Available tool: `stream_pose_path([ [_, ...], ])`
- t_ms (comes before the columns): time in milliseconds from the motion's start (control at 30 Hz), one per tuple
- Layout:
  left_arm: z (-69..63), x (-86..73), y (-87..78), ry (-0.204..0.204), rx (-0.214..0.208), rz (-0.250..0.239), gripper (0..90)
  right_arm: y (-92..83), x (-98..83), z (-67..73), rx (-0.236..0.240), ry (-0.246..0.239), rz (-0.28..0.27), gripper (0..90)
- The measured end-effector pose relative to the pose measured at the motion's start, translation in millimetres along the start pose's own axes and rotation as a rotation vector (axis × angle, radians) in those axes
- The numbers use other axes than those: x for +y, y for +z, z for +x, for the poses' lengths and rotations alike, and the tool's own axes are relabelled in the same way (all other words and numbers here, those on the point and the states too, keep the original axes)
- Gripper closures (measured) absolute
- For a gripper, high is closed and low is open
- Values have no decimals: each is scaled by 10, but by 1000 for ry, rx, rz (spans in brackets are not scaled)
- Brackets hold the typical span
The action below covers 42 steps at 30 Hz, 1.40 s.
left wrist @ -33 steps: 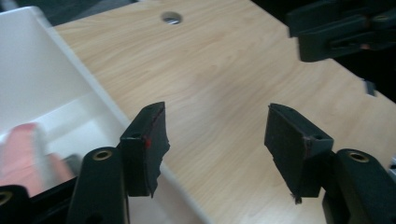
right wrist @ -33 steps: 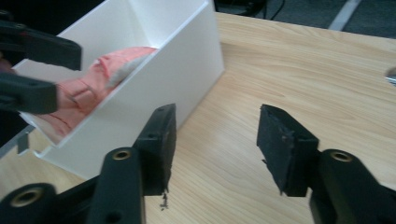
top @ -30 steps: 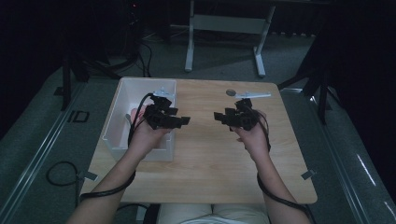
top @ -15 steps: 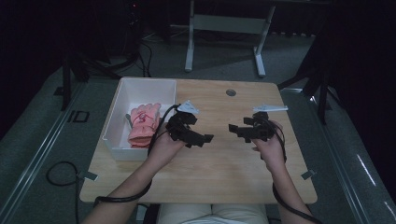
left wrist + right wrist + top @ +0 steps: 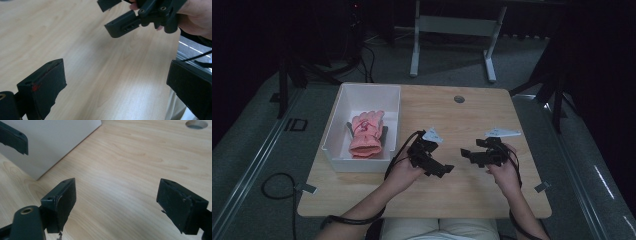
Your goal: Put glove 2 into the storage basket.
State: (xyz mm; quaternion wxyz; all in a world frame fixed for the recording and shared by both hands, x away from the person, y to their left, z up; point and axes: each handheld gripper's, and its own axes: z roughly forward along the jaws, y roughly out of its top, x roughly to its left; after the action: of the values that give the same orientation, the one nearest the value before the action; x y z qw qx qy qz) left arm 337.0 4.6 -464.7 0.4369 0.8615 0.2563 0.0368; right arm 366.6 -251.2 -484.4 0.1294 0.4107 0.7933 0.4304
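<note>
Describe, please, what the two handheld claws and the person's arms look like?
Both the left claw and the right claw are black, each with two blocky flat jaws, a grey three-cornered plate on top and a black cable trailing along the forearm. A red smear marks one left claw pad. The forearms are bare, with no sleeves in view.

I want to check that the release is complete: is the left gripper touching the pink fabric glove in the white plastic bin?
Apart. In the high view the left gripper is over bare wooden table, clear of the pink fabric glove lying inside the white plastic bin.
</note>
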Motion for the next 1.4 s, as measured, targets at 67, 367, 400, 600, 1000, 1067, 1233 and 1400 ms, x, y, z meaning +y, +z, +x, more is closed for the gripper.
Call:
stream_pose_path([
  [67,-17,-47,55,4,0,-3,19,18,-64,-15,-2,-3,4,159],
  [367,-50,-294,261,31,23,6,19,105,-384,-112,-5,-2,29,159],
  [400,-52,-317,282,31,26,13,19,112,-410,-116,-7,-4,31,159],
  [600,-38,-460,362,18,14,18,20,130,-541,-150,-25,-19,31,160],
  [1000,-55,-699,484,49,41,54,20,75,-726,-243,-75,-28,36,161],
  [1067,-53,-735,495,51,56,60,20,69,-741,-241,-79,-29,30,160],
  [1233,-41,-808,481,33,68,52,20,60,-817,-282,-93,-29,31,158],
  [1400,-36,-873,484,33,103,49,20,50,-909,-357,-141,-11,21,160],
])
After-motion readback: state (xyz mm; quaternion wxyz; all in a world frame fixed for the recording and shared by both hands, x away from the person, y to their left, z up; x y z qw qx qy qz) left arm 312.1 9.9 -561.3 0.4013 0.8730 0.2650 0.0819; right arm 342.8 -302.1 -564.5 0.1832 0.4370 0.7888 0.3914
